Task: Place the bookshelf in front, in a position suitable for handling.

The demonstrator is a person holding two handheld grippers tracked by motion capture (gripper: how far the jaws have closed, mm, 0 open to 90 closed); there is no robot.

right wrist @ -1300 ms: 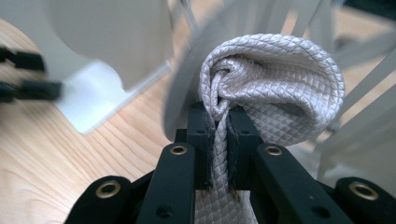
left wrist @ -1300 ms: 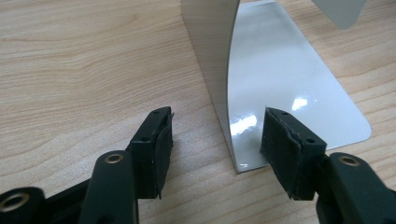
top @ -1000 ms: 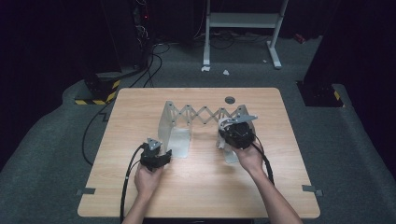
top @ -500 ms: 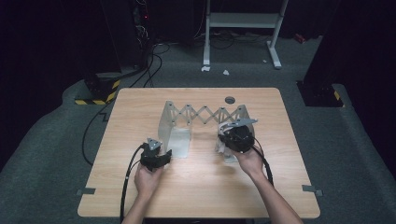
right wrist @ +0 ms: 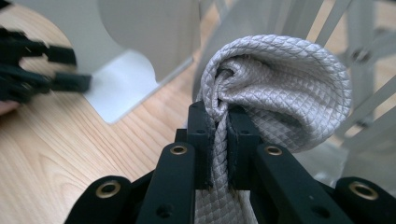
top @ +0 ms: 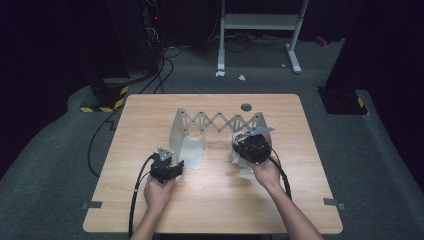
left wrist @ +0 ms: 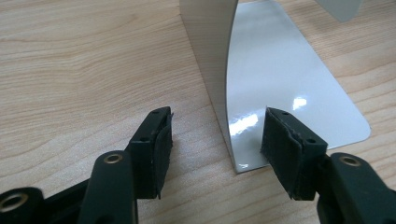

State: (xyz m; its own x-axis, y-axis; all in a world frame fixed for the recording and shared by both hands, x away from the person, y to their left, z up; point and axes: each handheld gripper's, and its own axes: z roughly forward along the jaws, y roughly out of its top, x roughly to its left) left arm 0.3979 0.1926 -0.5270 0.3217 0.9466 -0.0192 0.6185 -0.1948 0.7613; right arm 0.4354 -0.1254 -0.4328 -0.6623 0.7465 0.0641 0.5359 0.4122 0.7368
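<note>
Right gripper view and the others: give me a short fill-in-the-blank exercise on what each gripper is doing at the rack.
1. The right gripper is shut on a quilted grey ____.
2. The left gripper stands ____ around the near corner of the rack's white end plate.
3. The two end plates are joined by a ____-pattern expanding lattice.
4. Everything rests on a ____ table.

Missing words: cloth; open; criss-cross; wooden

Cloth (right wrist: 280, 88): pale grey-beige, quilted diamond weave, bunched into a rounded fold, pinched at its gathered neck, raised just in front of the rack's right end.
Rack (top: 220, 121): white metal, upright end plates with flat feet, scissor lattice extended between them, standing mid-table.
</note>
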